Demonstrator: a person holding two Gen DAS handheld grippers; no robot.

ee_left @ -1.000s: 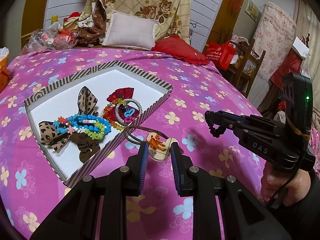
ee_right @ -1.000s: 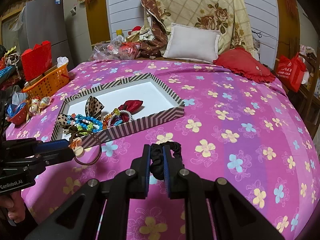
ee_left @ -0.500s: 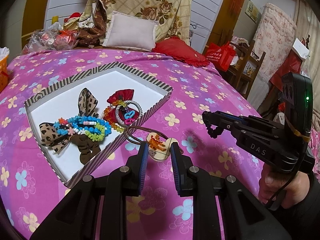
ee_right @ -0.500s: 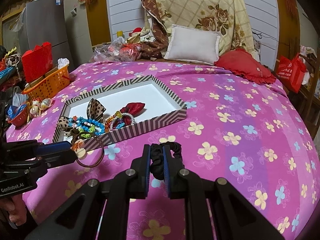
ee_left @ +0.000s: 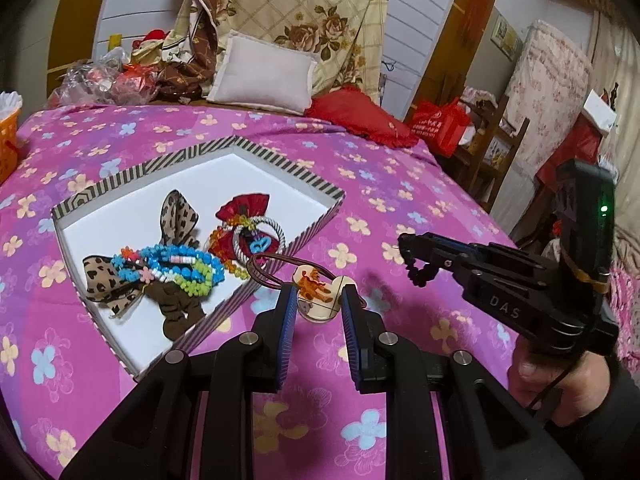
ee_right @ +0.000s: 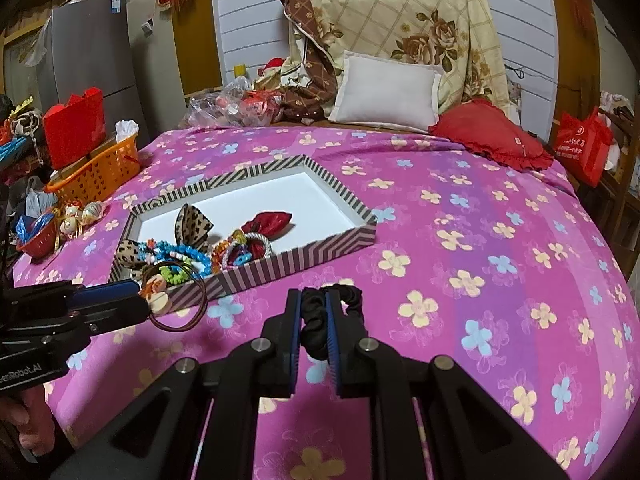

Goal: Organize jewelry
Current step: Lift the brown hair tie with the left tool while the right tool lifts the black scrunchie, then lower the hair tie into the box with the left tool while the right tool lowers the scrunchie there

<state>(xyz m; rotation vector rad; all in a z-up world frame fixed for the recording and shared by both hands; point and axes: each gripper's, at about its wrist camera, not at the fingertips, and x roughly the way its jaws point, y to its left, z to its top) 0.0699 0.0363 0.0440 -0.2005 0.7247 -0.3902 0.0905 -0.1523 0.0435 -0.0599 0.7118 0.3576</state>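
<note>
Jewelry tray [ee_left: 280,162], striped rim and white floor, sits on the pink flowered bed [ee_left: 400,208], and it's already busy in there: a leopard-print bow [ee_left: 178,216] at about 12 o'clock of the pile, a red pouch [ee_left: 248,206] toward 2 o'clock, a twisted white ring [ee_left: 276,232] lying on that pouch, and a tangle of blue and green bead bracelets [ee_left: 180,266] in the middle.

Left tongs [ee_left: 319,300] are clenched on a cream hair tie charm [ee_left: 318,294] with an orange figure on it, pads pressing it from both sides. Its brown elastic loop [ee_left: 266,266] reaches out ahead toward 11 o'clock and crosses the tray's near corner. From the right wrist camera that same charm [ee_right: 158,294] hangs at the tip of the left tongs [ee_right: 148,296] at 9 o'clock, the loop [ee_right: 180,300] drooping just in front of the tray's [ee_right: 300,256] striped wall.

Right tongs [ee_right: 313,322] are grasping a black scrunchie [ee_right: 316,320], fabric bunched tight between the blue pads [ee_right: 295,320] and spilling out to 1 o'clock. They hover above the bedspread [ee_right: 480,240], clear of the tray, which lies off at 11 o'clock. In the left view the right tongs [ee_left: 412,252] come in from 3 o'clock, the scrunchie [ee_left: 420,274] dangling beneath the tip, a person's hand [ee_left: 556,384] wrapped around the grip at lower right.
</note>
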